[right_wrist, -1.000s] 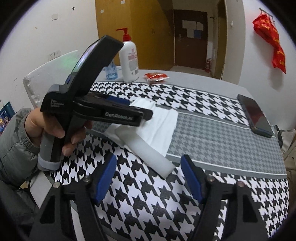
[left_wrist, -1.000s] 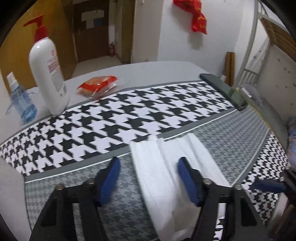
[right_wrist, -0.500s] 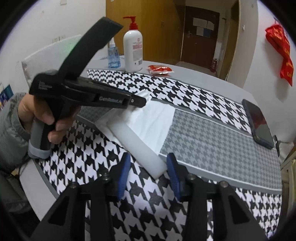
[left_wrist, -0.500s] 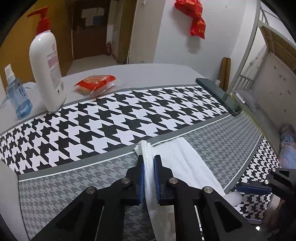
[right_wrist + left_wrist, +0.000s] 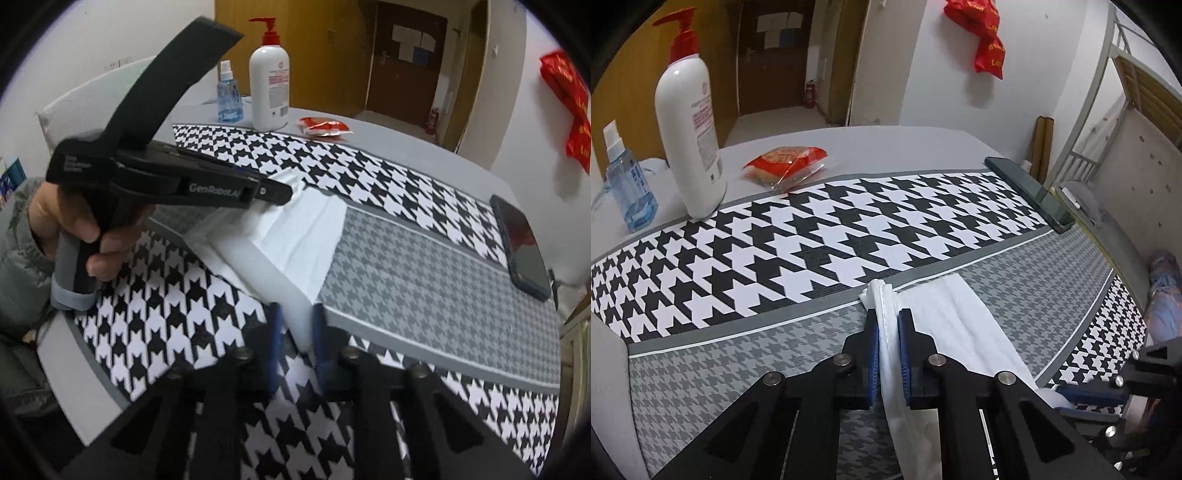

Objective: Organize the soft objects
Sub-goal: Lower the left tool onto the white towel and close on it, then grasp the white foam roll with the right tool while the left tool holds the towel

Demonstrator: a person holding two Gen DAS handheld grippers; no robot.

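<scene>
A white cloth (image 5: pixel 960 325) lies on the houndstooth table mat (image 5: pixel 812 240), partly rolled. My left gripper (image 5: pixel 888 354) is shut on the cloth's far corner edge, which bunches up between the blue pads. In the right wrist view the cloth (image 5: pixel 295 236) has a rolled near edge, and my right gripper (image 5: pixel 295 332) is shut on the end of that roll. The left gripper (image 5: pixel 273 192) shows there too, held by a hand, pinching the cloth's far corner.
A white pump bottle (image 5: pixel 689 140), a blue spray bottle (image 5: pixel 628 184) and a red snack packet (image 5: pixel 785 166) stand at the table's far left. A dark phone (image 5: pixel 1030 192) lies at the right edge. A bed frame (image 5: pixel 1126 92) stands beyond.
Both grippers went from wide open to shut. The left closed on the cloth's far corner; the right moved forward and closed on the end of the rolled edge.
</scene>
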